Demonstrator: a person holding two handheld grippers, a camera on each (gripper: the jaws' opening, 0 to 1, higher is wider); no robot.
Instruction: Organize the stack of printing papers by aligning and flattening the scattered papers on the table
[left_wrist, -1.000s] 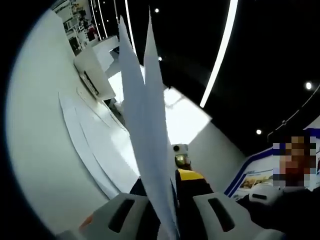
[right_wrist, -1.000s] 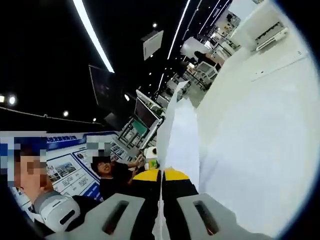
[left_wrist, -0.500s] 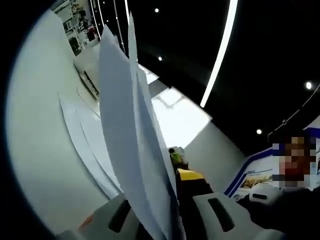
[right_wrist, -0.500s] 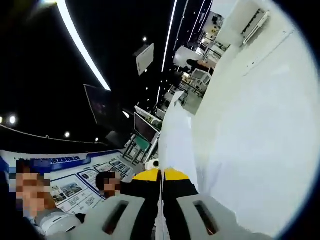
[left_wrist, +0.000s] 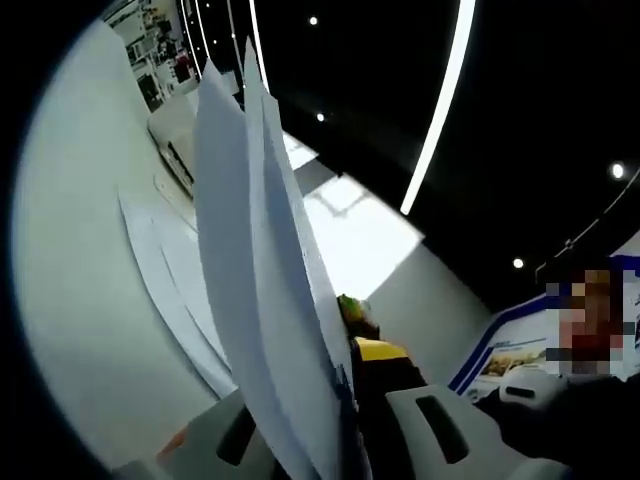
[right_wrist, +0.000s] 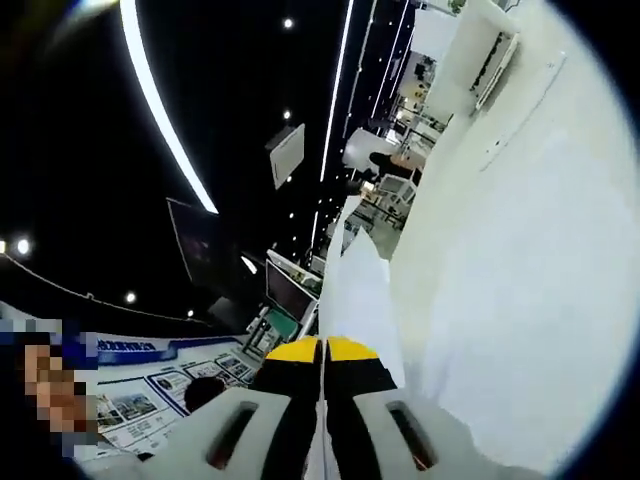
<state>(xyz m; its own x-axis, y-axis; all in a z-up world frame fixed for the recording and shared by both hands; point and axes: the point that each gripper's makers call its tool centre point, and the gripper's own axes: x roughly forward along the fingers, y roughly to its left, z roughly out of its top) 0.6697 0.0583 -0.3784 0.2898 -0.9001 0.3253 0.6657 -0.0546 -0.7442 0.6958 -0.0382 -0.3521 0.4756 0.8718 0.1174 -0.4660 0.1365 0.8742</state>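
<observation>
Dim hall, bright ceiling strip lights (left_wrist: 440, 110), washed-out white table (right_wrist: 520, 270), fisheye warping

Left claw (left_wrist: 330, 440): light grey jaws with dark slots, yellow-black body behind. Right claw (right_wrist: 322, 440): same grey jaws, yellow-black body.

The left gripper (left_wrist: 335, 430) is rolled hard over, so its view tilts, with the table running up one side and the ceiling lights up the other. Its two pale jaws rise from the bottom edge and stand closed on the papers (left_wrist: 265, 290), which fan upward from between them. The right gripper (right_wrist: 322, 440) is rolled the opposite way. Its jaws are pressed together on the same papers (right_wrist: 358, 300), which stand edge-on straight ahead of them.
</observation>
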